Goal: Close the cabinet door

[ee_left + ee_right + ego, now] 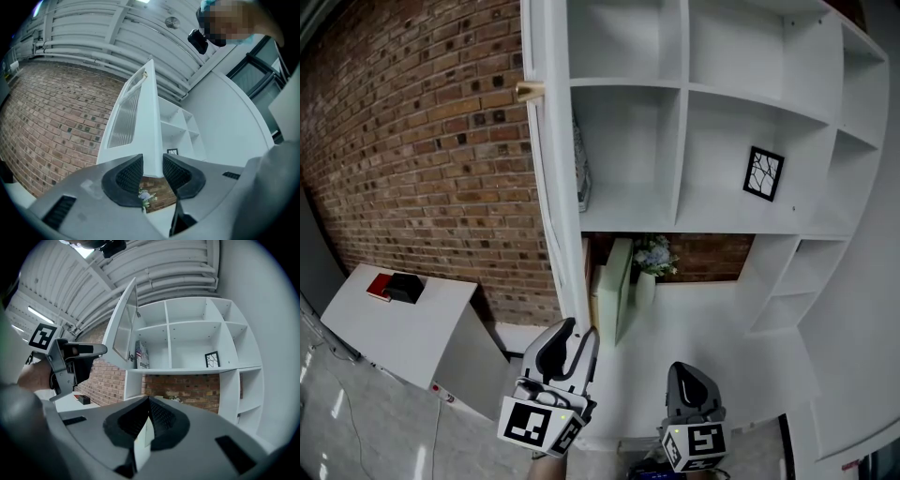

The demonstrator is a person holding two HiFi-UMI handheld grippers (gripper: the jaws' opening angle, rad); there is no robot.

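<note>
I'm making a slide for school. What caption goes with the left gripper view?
The jaws of the left gripper grip the lower edge of the open cabinet door, beside a brick wall.

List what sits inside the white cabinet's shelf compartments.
A black-framed picture leans in the lower right compartment. A flag-printed item stands at the left compartment's edge. The open door covers part of it in the head view, so it cannot be identified.

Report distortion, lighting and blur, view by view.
Head view: fisheye bows the cabinet door and the shelves; soft light, no glare. Left gripper view: the brick wall bulges and the corners go black. Right gripper view: dark rim all round, with the ceiling lamp blown out at the top.
</note>
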